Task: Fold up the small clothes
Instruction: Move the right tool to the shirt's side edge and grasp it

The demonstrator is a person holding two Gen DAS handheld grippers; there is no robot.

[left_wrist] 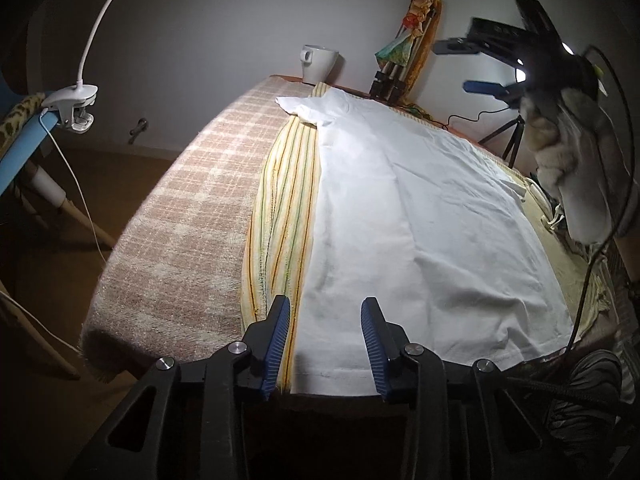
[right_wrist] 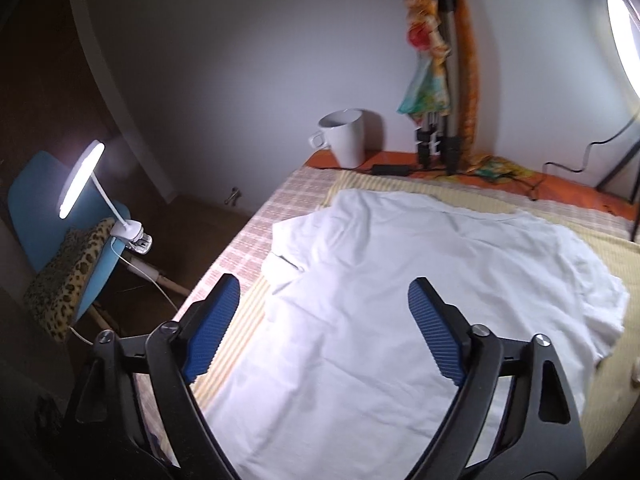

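At the far left of the left wrist view a white clip-on lamp with a bending neck (left_wrist: 82,98) grips the edge of a blue chair (left_wrist: 16,152), and its thin white cable (left_wrist: 80,196) trails down toward the floor. To the right of it a pink-and-cream checked blanket (left_wrist: 180,216) covers the table, with a yellow striped towel (left_wrist: 280,208) laid along it. The small white cotton T-shirt (left_wrist: 420,216) lies flat on that towel, filling the centre of the frame, its near hem at the bottom and one sleeve up toward a white ceramic mug (left_wrist: 318,62) at the far edge. At bottom centre the left gripper (left_wrist: 325,332), black with blue ribbed pads, stands over the near left corner of the hem; its jaws are partly spread, with that corner lying in the gap between them, and I cannot tell whether the pads touch it. At the upper right the right gripper (left_wrist: 472,66) hangs in the air, blurred, held by a hand in a furry sleeve (left_wrist: 560,148). In the right wrist view the lit lamp (right_wrist: 80,180) and a leopard-print cushion (right_wrist: 68,272) on the chair sit at left, then the mug (right_wrist: 346,138), then a tripod draped in colourful cloth (right_wrist: 436,80) by the wall. The right gripper (right_wrist: 324,320) hovers over the middle of the shirt (right_wrist: 400,280), jaws wide apart and empty.
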